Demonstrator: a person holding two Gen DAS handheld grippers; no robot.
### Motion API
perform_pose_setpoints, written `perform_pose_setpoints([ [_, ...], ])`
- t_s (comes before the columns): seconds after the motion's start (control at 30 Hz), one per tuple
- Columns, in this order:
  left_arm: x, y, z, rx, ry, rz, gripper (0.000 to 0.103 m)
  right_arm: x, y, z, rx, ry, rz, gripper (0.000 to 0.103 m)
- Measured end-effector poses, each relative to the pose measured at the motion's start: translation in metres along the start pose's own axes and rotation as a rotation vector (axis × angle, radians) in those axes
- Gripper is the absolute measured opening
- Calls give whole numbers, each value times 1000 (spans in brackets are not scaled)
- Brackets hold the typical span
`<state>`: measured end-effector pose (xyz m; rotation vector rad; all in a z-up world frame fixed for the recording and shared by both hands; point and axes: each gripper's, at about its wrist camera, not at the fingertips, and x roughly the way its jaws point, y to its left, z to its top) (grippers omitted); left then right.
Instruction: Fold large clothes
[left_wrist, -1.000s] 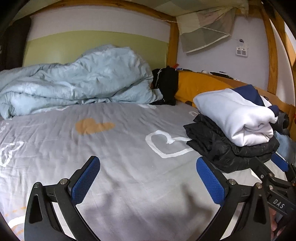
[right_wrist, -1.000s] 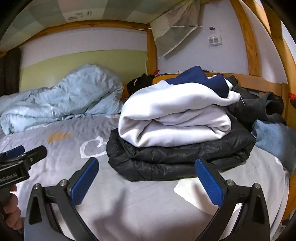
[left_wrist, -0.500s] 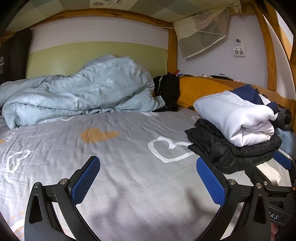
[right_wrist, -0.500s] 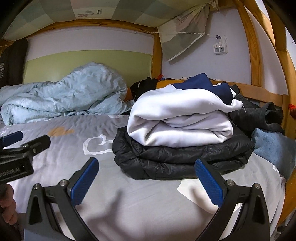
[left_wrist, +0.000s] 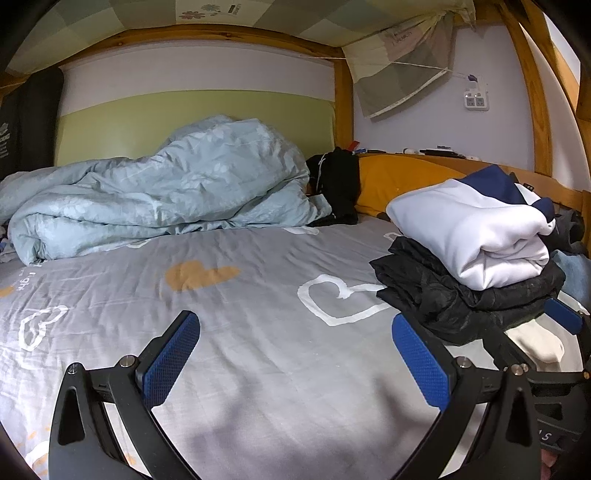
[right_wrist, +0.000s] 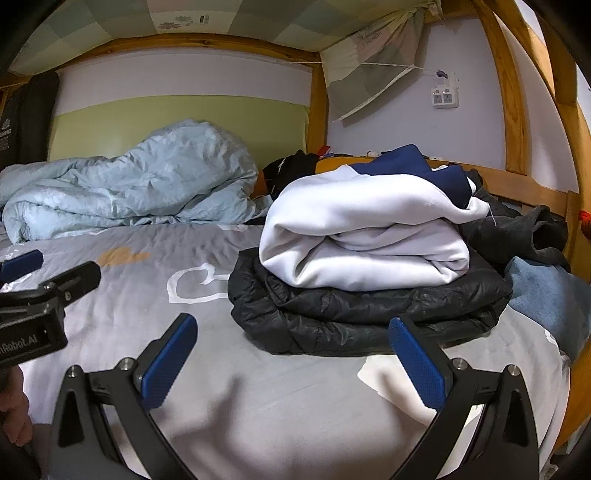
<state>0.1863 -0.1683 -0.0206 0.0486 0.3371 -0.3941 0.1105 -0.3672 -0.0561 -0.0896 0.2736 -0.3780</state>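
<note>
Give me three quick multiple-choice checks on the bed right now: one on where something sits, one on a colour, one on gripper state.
1. Where does the white and navy garment lie?
A. On top of the black puffer jacket
B. Under the light blue duvet
C. Between the right gripper's fingers

2. What colour is the solid heart printed on the grey sheet?
A. Red
B. Orange
C. Green

3. How do the left gripper and right gripper stand?
A. Both shut on cloth
B. Left shut, right open
C. Both open, holding nothing

Answers: 1 A, the folded white bundle rests on the folded black jacket. 2 B, the filled heart is orange; the one beside it is a white outline. 3 C, each pair of blue pads is spread wide over bare sheet.
</note>
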Motion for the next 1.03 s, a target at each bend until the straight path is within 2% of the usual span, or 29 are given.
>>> perform_pose_setpoints([
  [1.03, 1, 1, -2, 0, 8, 1, 103, 1, 5, 1, -27, 0, 8, 103],
])
